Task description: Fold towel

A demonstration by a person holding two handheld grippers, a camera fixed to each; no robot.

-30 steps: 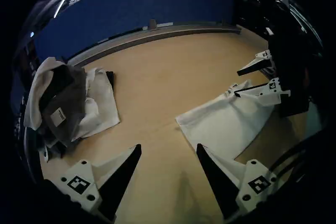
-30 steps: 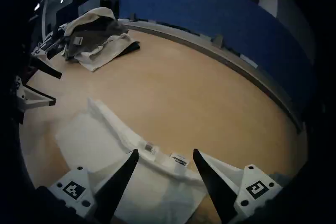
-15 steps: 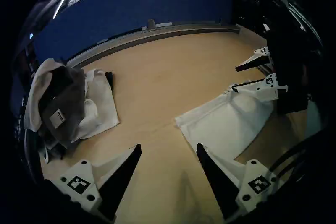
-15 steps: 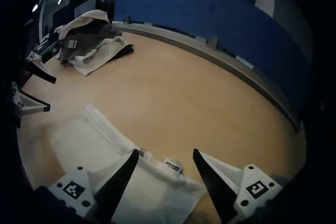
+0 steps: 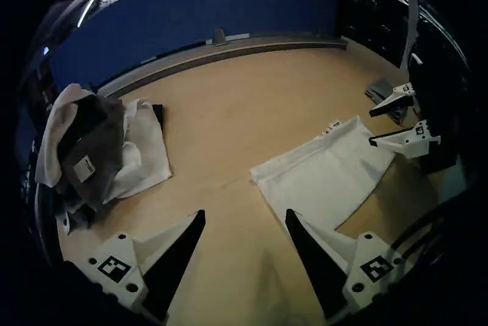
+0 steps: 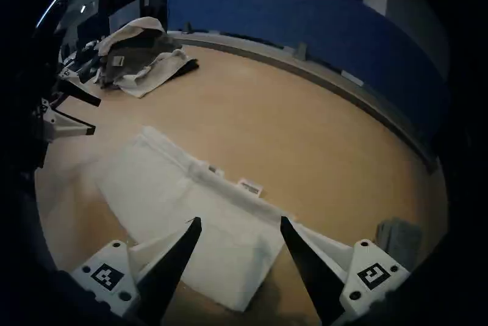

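A white towel lies flat on the wooden table, its hemmed edge with small labels on the far side. My left gripper is open just left of the towel's near corner, which reaches under its right finger. In the left gripper view my right gripper hovers open beside the towel's right end. In the right gripper view the towel spreads in front of the open right gripper, its near edge under the fingertips. The left gripper stands open at the towel's far left end.
A pile of white and grey towels sits at the table's left side, also seen as the pile at the back left. A small grey object lies near the table's right edge. A blue partition bounds the back edge.
My right gripper has drawn back off the towel's labelled hem. The towel, bulged up half a second ago, now lies flat and spread. The left gripper has barely moved.
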